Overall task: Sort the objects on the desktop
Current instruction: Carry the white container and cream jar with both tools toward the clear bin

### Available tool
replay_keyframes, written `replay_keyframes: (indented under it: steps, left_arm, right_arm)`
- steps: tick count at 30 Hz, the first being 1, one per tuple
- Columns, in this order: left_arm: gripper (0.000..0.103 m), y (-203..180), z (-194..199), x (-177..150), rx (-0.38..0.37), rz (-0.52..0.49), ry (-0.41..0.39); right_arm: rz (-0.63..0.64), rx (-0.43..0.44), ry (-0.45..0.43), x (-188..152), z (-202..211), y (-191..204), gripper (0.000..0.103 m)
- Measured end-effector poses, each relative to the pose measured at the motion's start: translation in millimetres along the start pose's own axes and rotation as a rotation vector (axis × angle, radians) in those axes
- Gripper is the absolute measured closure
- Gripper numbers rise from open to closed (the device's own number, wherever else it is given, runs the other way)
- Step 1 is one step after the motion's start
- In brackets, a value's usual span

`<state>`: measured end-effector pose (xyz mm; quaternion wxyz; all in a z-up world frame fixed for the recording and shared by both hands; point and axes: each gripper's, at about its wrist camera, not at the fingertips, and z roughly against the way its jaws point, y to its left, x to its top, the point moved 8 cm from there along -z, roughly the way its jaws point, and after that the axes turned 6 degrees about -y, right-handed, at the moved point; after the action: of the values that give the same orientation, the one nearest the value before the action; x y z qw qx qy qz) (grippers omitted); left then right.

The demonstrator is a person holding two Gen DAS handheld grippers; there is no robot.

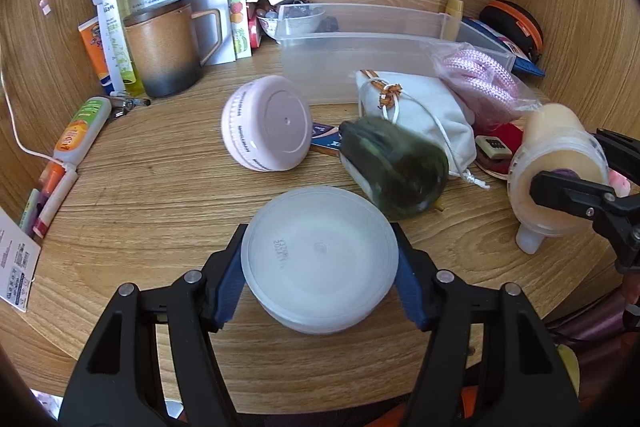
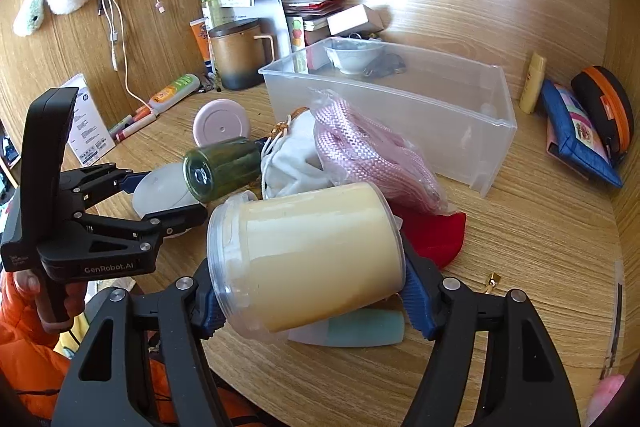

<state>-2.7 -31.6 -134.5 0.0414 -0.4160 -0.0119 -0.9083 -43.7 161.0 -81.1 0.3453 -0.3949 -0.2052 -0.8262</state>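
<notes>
My left gripper point(image 1: 319, 261) is shut on a round translucent white tub point(image 1: 320, 259), its blue pads pressing both sides just above the wooden desk point(image 1: 160, 195). My right gripper point(image 2: 312, 303) is shut on a clear jar of cream-coloured paste point(image 2: 308, 255), held tilted on its side off the desk. In the left wrist view that jar point(image 1: 556, 163) shows at the far right. The right wrist view shows the left gripper point(image 2: 160, 197) with the tub point(image 2: 160, 189) at the left. A clear plastic bin point(image 1: 360, 39) stands at the back.
Between the grippers and the bin lie a pink round jar point(image 1: 268, 125) on its side, a dark green bottle point(image 1: 396, 167), a white drawstring pouch point(image 1: 424, 111) and bagged pink rope point(image 1: 480, 83). A brown mug point(image 1: 164, 51) and tubes crowd the left; pouches point(image 2: 580, 135) sit right.
</notes>
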Motion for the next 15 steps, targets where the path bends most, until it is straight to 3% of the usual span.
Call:
replay_keyframes:
  steps: [10, 15]
  left_arm:
    - [0.038, 7, 20, 7, -0.004, -0.017, -0.044]
    - [0.038, 3, 25, 12, -0.019, -0.033, -0.053]
  right_arm:
    - [-0.018, -0.050, 0.008, -5, 6, -6, 0.040]
    - [-0.020, -0.061, -0.028, 5, 20, -6, 0.040]
